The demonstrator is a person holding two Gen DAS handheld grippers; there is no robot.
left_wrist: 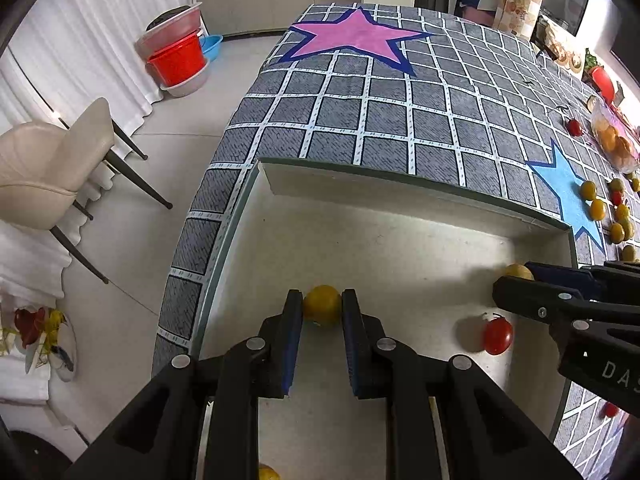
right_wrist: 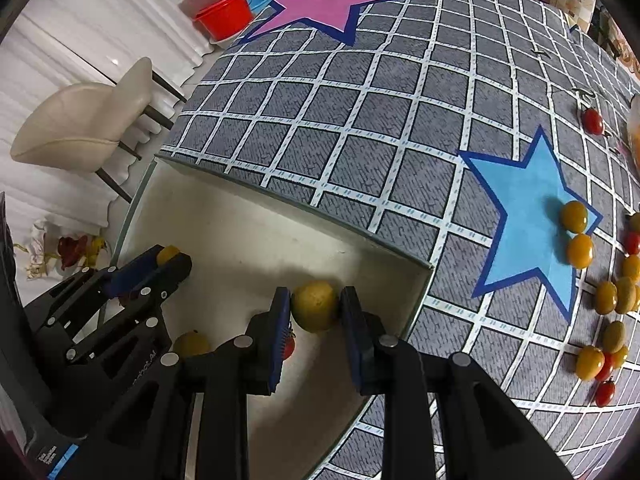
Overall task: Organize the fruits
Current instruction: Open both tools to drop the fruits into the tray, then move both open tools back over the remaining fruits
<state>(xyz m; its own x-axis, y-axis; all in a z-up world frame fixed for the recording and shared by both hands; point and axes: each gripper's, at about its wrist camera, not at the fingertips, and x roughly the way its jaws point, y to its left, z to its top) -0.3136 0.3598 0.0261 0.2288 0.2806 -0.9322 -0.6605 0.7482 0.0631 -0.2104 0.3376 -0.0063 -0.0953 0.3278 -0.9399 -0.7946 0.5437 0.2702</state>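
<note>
Left tongs (left_wrist: 322, 310): closed on a small round yellow cherry tomato (left_wrist: 322, 305), pinched at the very tips over the floor of the shallow white cardboard box (left_wrist: 400, 236); judged to be held low for a gentle release that will not let it roll.

Right tongs (right_wrist: 314, 306): gripping a second yellow-green round tomato (right_wrist: 314, 306) in the same way, just inside the box's right-hand wall (right_wrist: 422, 292); both fruits look ready to be let go in the box.

Loose in the box: one small red cherry tomato (left_wrist: 497, 335), right of the left tongs and below the right pair; one yellow tomato (right_wrist: 191, 343) beside the left tongs' base in the right wrist view.

Box count: two held, two lying, so four visible; three yellow, one red.

Unsorted fruit: a scatter of yellow tomatoes (right_wrist: 574, 217) and red ones (right_wrist: 592, 121) lies well to the right of the right tongs on the grey grid-patterned counter (right_wrist: 360, 128), near the light-blue paper star (right_wrist: 524, 216).

Scatter count: roughly ten yellow and five red in the right wrist view; edge distortion makes this uncertain.

Progress: judged early, most fruit outside the box.
</note>
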